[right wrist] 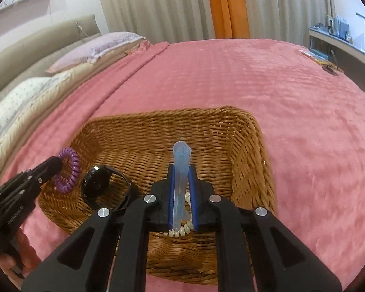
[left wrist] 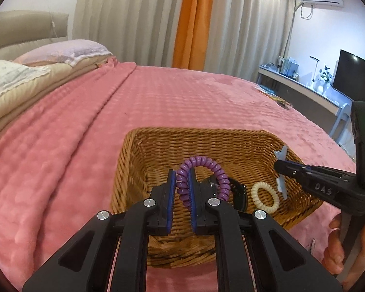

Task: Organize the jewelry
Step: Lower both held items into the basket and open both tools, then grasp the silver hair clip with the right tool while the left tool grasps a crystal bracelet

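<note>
cream coil tie [right wrist: 181,230] half hidden by gripper fingers [right wrist: 170,192]

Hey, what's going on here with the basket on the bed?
A person is sorting hair accessories into a wicker basket on a pink bedspread. The left gripper is shut on a purple spiral hair tie over the basket, and the right gripper is shut on a pale blue hair clip above it. A cream spiral hair tie and a black watch already lie inside.
</note>
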Motion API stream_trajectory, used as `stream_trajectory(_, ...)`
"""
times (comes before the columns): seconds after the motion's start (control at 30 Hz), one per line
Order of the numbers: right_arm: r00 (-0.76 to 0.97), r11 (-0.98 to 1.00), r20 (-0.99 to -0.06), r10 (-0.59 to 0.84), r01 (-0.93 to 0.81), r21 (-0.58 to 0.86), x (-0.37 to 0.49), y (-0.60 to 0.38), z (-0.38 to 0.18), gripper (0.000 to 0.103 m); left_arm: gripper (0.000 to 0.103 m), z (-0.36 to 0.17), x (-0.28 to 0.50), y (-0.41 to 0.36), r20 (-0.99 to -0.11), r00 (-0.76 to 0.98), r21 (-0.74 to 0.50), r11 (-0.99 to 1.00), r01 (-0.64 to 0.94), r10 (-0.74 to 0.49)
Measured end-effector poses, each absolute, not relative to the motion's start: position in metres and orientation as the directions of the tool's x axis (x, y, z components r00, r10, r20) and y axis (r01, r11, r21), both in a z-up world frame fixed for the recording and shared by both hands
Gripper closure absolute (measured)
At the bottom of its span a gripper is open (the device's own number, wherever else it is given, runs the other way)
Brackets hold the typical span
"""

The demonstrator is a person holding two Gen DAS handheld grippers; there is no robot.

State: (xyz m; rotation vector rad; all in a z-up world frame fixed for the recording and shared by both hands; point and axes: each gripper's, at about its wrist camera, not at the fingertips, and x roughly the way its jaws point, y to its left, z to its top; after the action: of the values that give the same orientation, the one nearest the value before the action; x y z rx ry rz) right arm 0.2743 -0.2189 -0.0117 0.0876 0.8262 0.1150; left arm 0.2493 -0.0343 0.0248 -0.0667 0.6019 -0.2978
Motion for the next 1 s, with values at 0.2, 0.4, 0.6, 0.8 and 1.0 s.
stream_trajectory(0.2,0.661,0.987,-0.735,0.15,-0.063,0.145,0.273,-0.223,-0.017,0.077,0.075,0.024,0.246,-0.033,-0.542,0.778,-0.16,0.948,0.276,-0.318)
stream_trajectory(0.4,0.714,0.984,-0.683,0.153,-0.046,0.173,0.253,-0.233,0.004,0.048,0.055,0.042,0.22,-0.025,-0.473,0.802,-0.198,0.931,0.306,-0.364)
stream_trajectory(0.6,0.757,0.981,-0.631,0.169,-0.069,0.181,0.207,-0.235,0.034,0.048,0.054,0.058,0.185,-0.02,-0.441,0.799,-0.224,0.912,0.344,-0.41)
stream_trajectory(0.8,0.768,0.982,-0.617,0.173,-0.086,0.168,0.156,-0.238,0.046,0.048,0.054,0.058,0.147,-0.019,-0.469,0.769,-0.231,0.9,0.369,-0.435)
stream_trajectory(1.0,0.734,0.983,-0.661,0.158,-0.05,0.179,0.123,-0.253,0.033,0.048,0.054,0.038,0.125,-0.009,-0.532,0.724,-0.27,0.899,0.346,-0.439)
